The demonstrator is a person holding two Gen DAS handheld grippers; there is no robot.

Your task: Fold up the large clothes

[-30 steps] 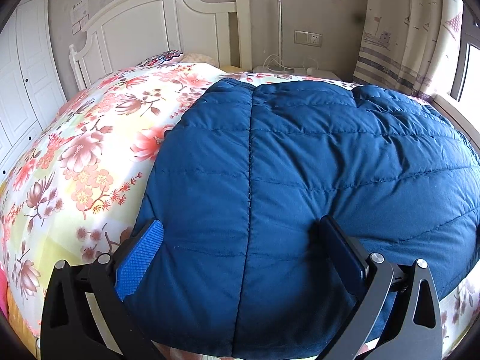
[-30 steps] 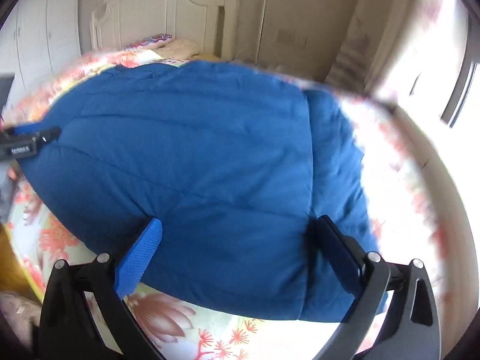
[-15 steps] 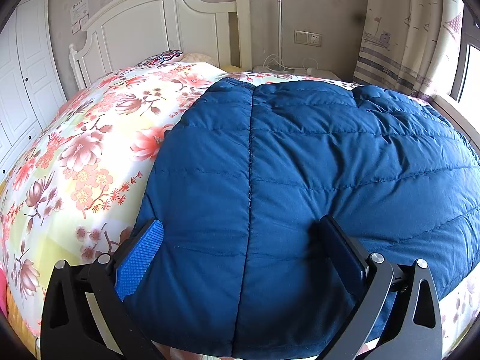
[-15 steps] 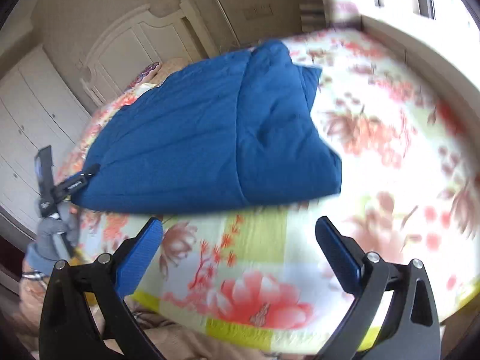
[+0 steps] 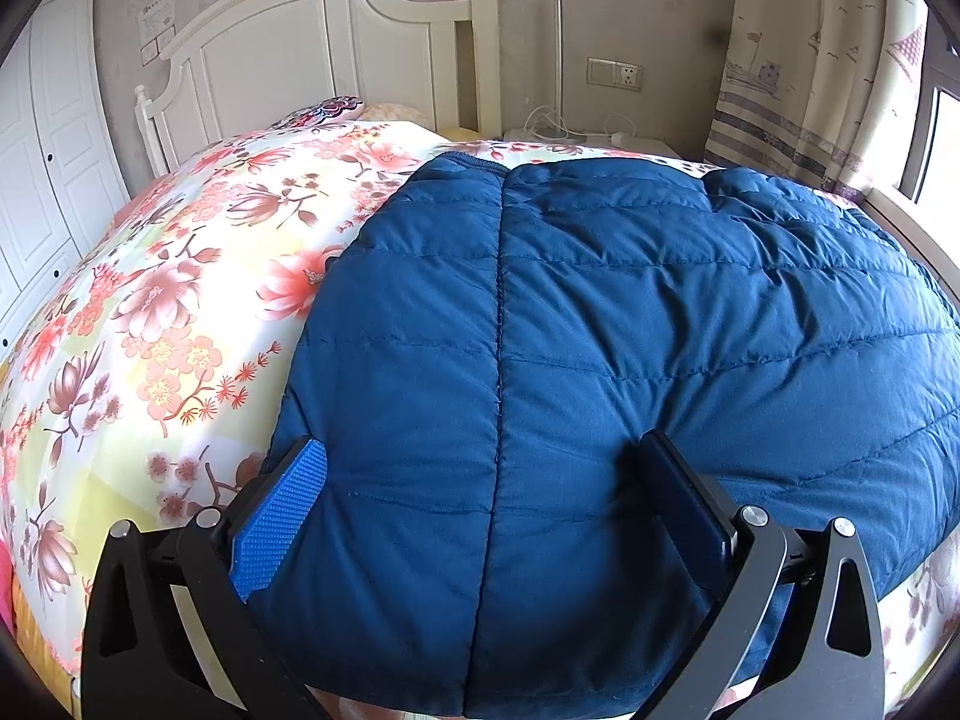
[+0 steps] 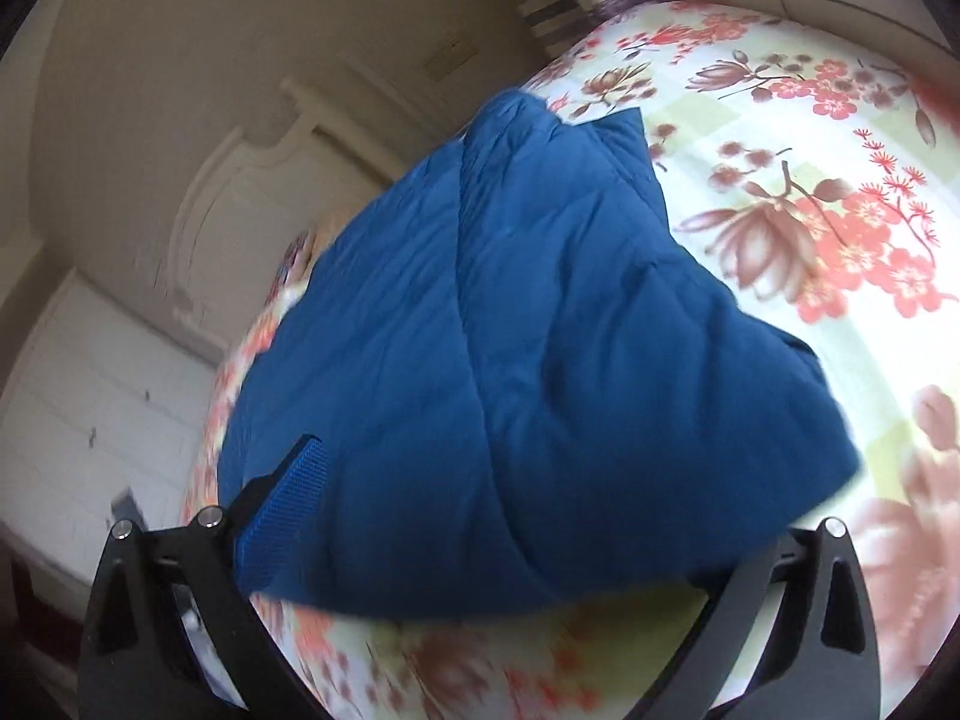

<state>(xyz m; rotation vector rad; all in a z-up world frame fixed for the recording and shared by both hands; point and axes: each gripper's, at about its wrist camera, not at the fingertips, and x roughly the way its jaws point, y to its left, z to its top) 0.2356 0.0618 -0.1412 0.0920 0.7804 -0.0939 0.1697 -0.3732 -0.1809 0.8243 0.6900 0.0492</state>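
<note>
Since the previous frame your right gripper [image 6: 480, 516] has swung back over one blue quilted down jacket [image 6: 516, 360], fingers spread; it lies on one floral bedspread [image 6: 810, 192]. Left gripper [image 5: 480, 516] unmoved, fingers spread, jacket [image 5: 600, 330] from 12 to 3 o'clock.

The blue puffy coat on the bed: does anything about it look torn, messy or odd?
Nothing stands out. The blue coat lies folded on the floral bedspread, with no tear showing; the right wrist view is blurred.
</note>
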